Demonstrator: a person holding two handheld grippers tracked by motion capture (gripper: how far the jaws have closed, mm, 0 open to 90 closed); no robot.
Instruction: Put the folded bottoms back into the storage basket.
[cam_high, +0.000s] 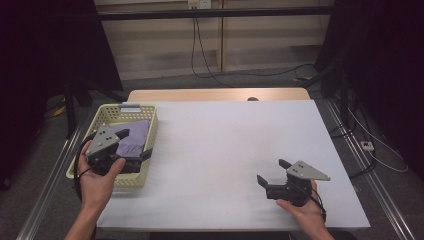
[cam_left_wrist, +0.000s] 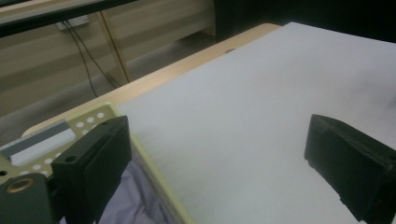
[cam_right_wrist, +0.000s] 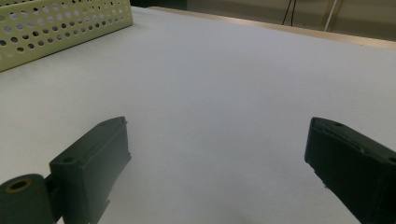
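I am hovering my left gripper (cam_high: 134, 144), fingers spread, over the perforated basket (cam_high: 146, 150) holding what looks like purple cloth (cam_high: 133, 134), while my right gripper (cam_high: 271, 171) is gaping over the bench (cam_high: 225, 145).

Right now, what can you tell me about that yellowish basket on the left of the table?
The basket is a pale yellow rectangular bin, plastic by its look, with walls pierced by rows of round holes and a grey label at its far rim. It stands upright at the left edge of the white table. A folded purple cloth lies inside it. The left gripper hovers over its near half with jaws open; whether it touches the basket is unclear.
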